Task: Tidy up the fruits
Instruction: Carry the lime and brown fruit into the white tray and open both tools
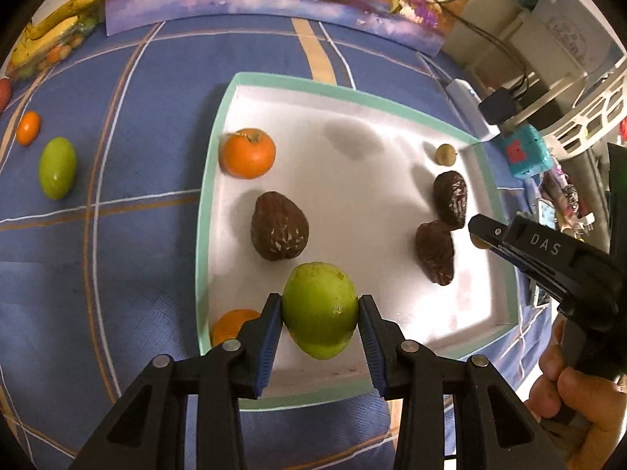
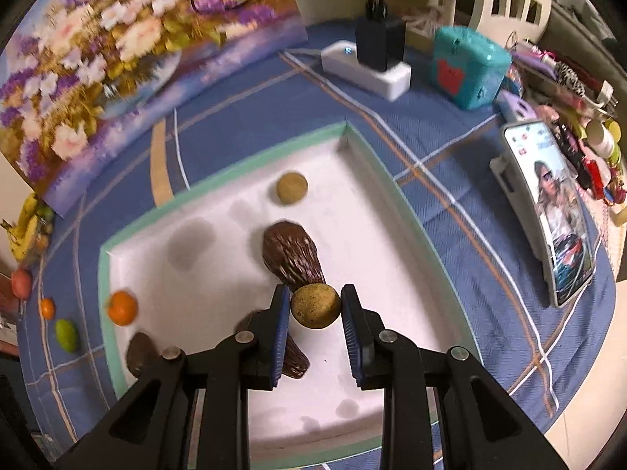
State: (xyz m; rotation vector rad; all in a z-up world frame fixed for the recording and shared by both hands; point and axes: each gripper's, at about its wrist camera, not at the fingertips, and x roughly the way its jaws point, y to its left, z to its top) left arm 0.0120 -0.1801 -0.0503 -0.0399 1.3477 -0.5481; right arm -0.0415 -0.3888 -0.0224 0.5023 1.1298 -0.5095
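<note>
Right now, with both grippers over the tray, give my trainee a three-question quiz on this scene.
1. True or false: the left gripper holds a green fruit above the tray.
2. What does the right gripper hold? A) an orange B) a small tan round fruit C) a banana
3. Fill in: on the blue cloth left of the tray lie a small orange fruit and a ____ one.

Key: 1 true. 2 B. 3 green.
</note>
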